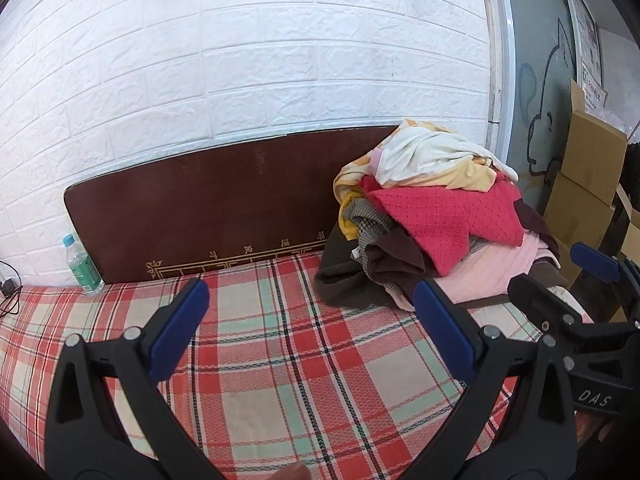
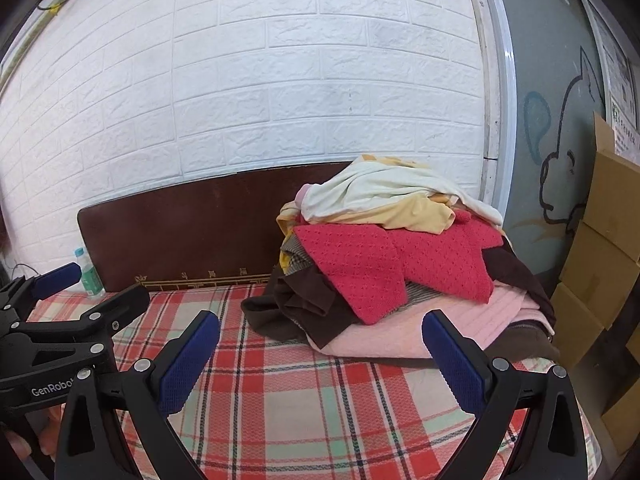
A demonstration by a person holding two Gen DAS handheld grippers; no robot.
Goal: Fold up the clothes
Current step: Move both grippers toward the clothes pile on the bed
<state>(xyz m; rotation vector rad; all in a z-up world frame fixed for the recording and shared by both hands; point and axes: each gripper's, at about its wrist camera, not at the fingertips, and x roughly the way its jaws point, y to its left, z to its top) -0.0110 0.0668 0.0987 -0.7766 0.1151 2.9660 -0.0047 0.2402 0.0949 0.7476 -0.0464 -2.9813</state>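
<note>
A pile of clothes (image 1: 436,216) lies at the far right of a bed with a red plaid sheet (image 1: 280,360). On top are a cream garment (image 2: 384,192), a red knit (image 2: 384,268), brown pieces and a pink one (image 2: 400,332). My left gripper (image 1: 312,300) is open and empty above the sheet, short of the pile. My right gripper (image 2: 320,334) is open and empty, close in front of the pile's near edge. Each gripper shows at the edge of the other's view: the right one (image 1: 560,280), the left one (image 2: 104,284).
A dark brown headboard (image 1: 224,208) stands against a white brick wall. A plastic water bottle (image 1: 82,266) stands at the bed's far left corner, with cables beside it. Cardboard boxes (image 2: 604,248) are stacked to the right of the bed.
</note>
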